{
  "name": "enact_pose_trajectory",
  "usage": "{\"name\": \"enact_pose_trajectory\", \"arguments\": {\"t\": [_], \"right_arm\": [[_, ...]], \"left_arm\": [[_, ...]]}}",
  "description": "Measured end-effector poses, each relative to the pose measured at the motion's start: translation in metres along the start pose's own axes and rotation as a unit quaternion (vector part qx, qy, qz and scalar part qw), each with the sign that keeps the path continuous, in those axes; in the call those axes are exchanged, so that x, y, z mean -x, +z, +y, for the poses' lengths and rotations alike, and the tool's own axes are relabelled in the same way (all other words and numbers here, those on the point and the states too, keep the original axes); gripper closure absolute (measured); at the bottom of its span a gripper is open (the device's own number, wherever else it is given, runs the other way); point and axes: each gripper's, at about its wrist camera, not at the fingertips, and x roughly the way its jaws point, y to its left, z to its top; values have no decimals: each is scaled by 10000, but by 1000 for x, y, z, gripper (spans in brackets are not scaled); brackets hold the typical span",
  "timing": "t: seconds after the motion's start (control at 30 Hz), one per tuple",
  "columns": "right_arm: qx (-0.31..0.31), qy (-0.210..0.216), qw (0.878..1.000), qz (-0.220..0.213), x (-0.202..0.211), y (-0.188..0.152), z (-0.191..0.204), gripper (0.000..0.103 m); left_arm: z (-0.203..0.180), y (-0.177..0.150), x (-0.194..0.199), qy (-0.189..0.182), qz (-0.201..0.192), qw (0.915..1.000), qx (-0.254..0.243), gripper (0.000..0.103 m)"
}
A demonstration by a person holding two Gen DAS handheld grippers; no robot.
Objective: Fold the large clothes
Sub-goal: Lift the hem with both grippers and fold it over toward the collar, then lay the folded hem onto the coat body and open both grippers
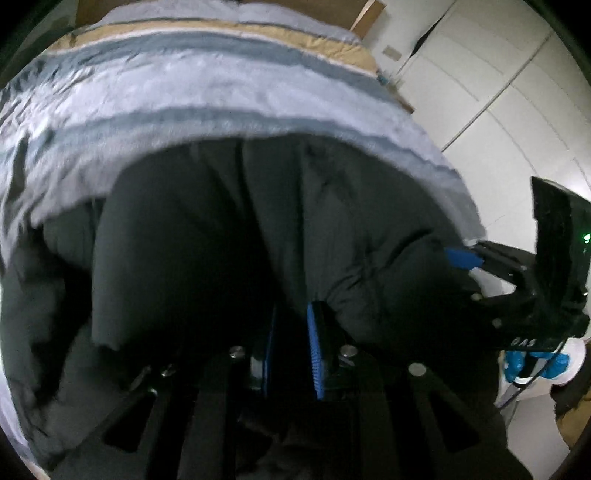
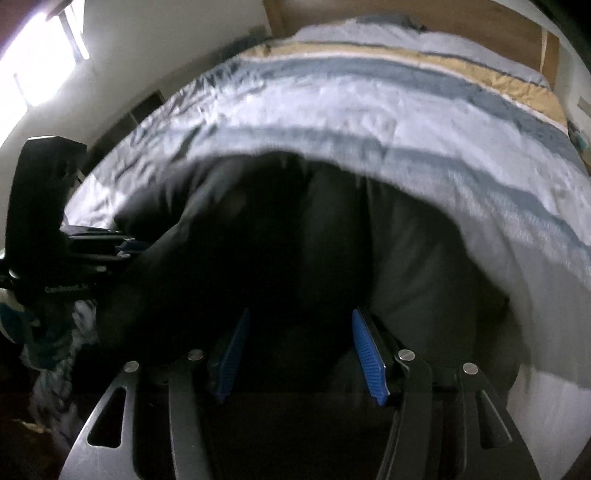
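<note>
A large black padded jacket [image 1: 229, 229] lies on the striped bed cover [image 1: 207, 85]. It fills the lower half of both views [image 2: 332, 236]. My left gripper [image 1: 291, 332] has its blue pads close together, shut on a fold of the jacket near its edge. My right gripper [image 2: 299, 332] is open, pads wide apart over the jacket, holding nothing. The right gripper also shows at the right of the left wrist view [image 1: 461, 258], at the jacket's edge. The left gripper shows at the left of the right wrist view [image 2: 125, 245], pads closed on the jacket.
The bed has a grey, white and tan striped cover [image 2: 388, 96] and a wooden headboard [image 2: 406, 18]. White wardrobe doors [image 1: 498, 92] stand to the right. A bright window [image 2: 40, 55] is at the left. Loose clothes [image 2: 48, 332] lie beside the bed.
</note>
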Motion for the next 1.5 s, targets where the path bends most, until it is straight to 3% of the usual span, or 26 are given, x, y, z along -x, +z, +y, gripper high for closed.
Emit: {"name": "enact_pose_trajectory", "arguments": {"t": [0.17, 0.53, 0.7, 0.83, 0.9, 1.03, 1.13, 1.3, 1.5], "right_arm": [[-59, -184, 9997, 115, -17, -25, -3, 46], [-67, -490, 9987, -109, -49, -65, -3, 46], [55, -742, 9972, -45, -52, -66, 5, 46], [141, -734, 9968, 273, -33, -58, 13, 46], [100, -632, 9975, 286, -14, -55, 11, 41], [21, -631, 9980, 30, 23, -47, 7, 39], [-63, -667, 9975, -217, 42, -34, 3, 38], [-147, -658, 9971, -364, 33, -16, -7, 38], [-76, -716, 9969, -314, -11, -44, -14, 35]], "left_arm": [[8, -23, -20, 118, 92, 9996, 251, 87], [3, -62, -50, 612, -349, 9974, -119, 87], [1, -63, -46, 735, -257, 9968, -166, 87], [-3, -54, -22, 623, -61, 9980, -91, 87], [-6, -50, -6, 617, -127, 9979, -181, 86], [-20, -39, 30, 449, -419, 9975, -340, 82], [-40, -22, 40, 214, -647, 9968, -415, 70], [-63, -15, 9, 66, -484, 9972, -566, 69], [-56, -48, -32, 209, -375, 9976, -535, 66]]}}
